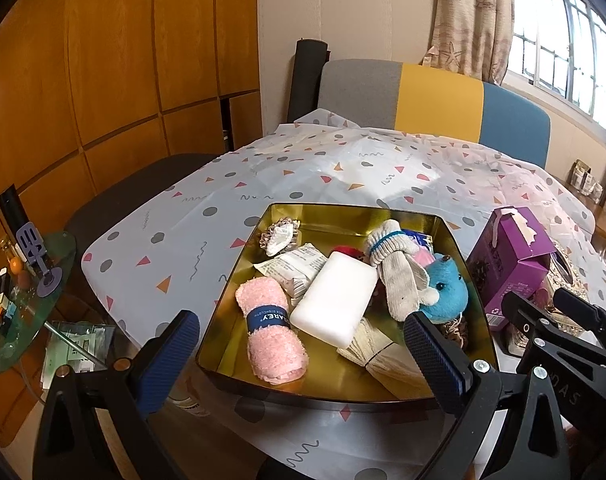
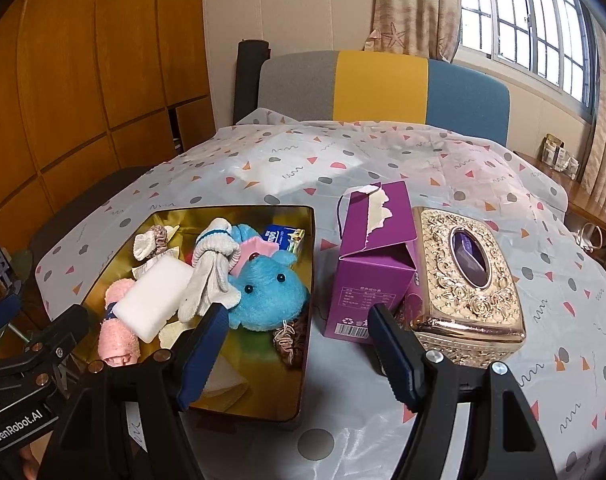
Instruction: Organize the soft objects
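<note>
Two grippers up above the near table edge, both empty. Left gripper [image 1: 301, 354] spread wide, pads apart, over the near end of the tin [image 1: 239, 280]; right gripper [image 2: 295, 350] likewise wide apart, between the tin [image 2: 309, 280] and the purple box [image 2: 373, 280].

Piled in the gold tin: pink towel [image 1: 269, 332] rolled with a dark band at the near left, white sponge [image 1: 335, 300] leaning across the middle, grey sock [image 1: 395, 272] draped over it, blue plush [image 1: 443, 288] at the right side, touching the sock. Scrunchie [image 1: 279, 234] in the far left corner, packet [image 1: 293, 270] under the sponge's far edge.

Just right of the tin, standing open with a torn flap, the purple box; touching its right side, the gold tissue box [image 2: 467, 280]. Spotted cloth [image 2: 343, 168] under all of it.
</note>
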The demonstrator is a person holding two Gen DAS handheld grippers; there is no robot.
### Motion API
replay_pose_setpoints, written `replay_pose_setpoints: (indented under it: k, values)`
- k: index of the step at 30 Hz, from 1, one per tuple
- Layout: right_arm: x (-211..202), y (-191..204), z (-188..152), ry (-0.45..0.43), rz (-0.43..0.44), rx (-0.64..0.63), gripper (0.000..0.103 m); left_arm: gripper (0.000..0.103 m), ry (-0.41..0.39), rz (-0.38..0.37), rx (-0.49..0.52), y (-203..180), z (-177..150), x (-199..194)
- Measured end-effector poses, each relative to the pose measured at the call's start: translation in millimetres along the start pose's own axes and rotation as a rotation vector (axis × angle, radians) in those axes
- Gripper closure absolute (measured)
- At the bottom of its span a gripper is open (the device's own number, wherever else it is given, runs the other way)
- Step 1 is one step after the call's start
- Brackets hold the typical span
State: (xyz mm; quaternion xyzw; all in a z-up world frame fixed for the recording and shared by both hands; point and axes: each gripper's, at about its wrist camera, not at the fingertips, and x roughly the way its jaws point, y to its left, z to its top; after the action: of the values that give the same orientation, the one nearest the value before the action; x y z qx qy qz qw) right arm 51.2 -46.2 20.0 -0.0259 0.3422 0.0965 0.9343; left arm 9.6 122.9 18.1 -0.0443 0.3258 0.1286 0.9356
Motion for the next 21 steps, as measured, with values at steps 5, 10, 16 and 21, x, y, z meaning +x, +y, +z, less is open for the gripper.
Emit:
replay_pose_setpoints:
  k: [5,10,16,21]
  values:
    - [0.8,0.8,-0.6,0.003,0.001,-0.002,0.03,0.0,-0.002,0.007,-0.004,1.0,-0.8,-0.4]
    - [1.1,0.7,-0.7,0.005,0.001,-0.002,0.03,0.0,0.005,0.008,-0.005,1.4,-2.2,0.8]
    - [1.2,0.6,-1.2,0.006,0.001,-0.002,0.03,0.0,0.01,0.003,-0.006,1.7,-2.6,1.6]
    - [2.4,0.4,-2.3,0.009,-0.002,-0.002,0.03,0.0,0.014,0.003,-0.005,0.8,-3.0,2.4]
